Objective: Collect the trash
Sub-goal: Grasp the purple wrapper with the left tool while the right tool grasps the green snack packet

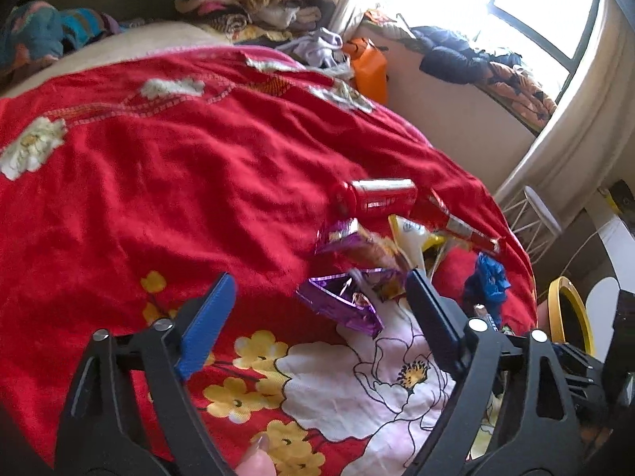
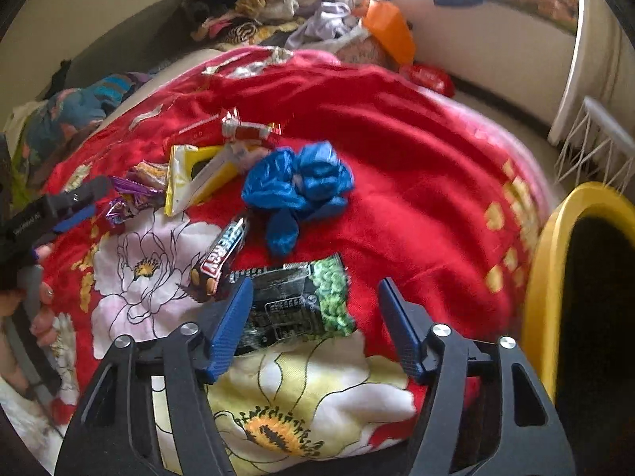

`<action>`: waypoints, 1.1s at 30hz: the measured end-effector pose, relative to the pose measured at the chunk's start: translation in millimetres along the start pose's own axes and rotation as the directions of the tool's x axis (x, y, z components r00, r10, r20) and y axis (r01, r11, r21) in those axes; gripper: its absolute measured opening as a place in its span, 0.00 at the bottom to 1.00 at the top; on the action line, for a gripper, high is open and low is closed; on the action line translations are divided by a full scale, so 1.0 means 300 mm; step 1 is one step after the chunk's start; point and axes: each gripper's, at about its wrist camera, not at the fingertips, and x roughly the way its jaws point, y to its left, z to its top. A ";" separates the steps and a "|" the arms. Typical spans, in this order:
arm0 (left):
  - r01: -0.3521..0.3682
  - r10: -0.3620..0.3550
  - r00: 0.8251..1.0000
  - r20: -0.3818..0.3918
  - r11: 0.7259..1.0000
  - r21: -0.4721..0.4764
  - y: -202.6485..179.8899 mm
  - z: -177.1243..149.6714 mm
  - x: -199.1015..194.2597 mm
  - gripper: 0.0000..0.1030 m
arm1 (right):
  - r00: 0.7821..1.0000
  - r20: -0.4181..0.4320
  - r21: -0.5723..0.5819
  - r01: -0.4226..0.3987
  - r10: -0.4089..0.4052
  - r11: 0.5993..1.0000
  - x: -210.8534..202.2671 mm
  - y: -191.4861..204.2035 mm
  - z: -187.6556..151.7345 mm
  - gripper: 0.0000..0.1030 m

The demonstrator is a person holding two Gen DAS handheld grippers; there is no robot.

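Left gripper (image 1: 317,297) spread wide over crumpled purple foil wrapper (image 1: 341,305), pads clear of it. Right gripper (image 2: 315,317) likewise parted around black-and-green snack packet (image 2: 301,301), ungripped. Right of it, yellow-rimmed bin (image 2: 543,277), interior dark, contents unreadable.

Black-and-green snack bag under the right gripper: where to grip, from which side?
The black-and-green snack bag lies flat on the red blanket. Judging by that, come from above and pinch across its narrow width near the green end; the right gripper already straddles it, open.
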 end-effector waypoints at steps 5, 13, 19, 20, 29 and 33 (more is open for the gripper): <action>0.022 -0.022 0.999 -0.037 1.000 -0.002 0.000 -0.021 0.042 0.61 | 0.999 -0.004 -0.002 -0.044 0.044 0.999 -0.014 0.001 -0.016 0.44; 0.030 -0.030 0.999 -0.033 1.000 -0.007 -0.006 -0.018 0.047 0.42 | 0.997 0.021 0.030 -0.071 0.070 0.997 -0.060 -0.020 -0.046 0.26; 0.039 -0.039 0.999 -0.033 0.999 0.002 -0.021 -0.016 0.037 0.39 | 0.997 0.042 0.030 -0.071 0.070 0.997 -0.095 -0.023 -0.056 0.19; 0.041 -0.041 0.999 -0.031 0.999 0.005 -0.024 -0.015 0.032 0.39 | 0.997 0.046 0.028 -0.071 0.069 0.997 -0.102 -0.021 -0.058 0.18; 0.070 -0.070 0.998 0.002 0.997 0.034 -0.055 0.011 -0.028 0.38 | 0.995 0.085 0.001 -0.060 0.060 0.998 -0.177 -0.012 -0.062 0.12; 0.082 -0.083 0.996 0.018 0.995 0.055 -0.083 0.019 -0.063 0.38 | 0.993 0.100 -0.011 -0.056 0.057 0.998 -0.211 -0.008 -0.064 0.11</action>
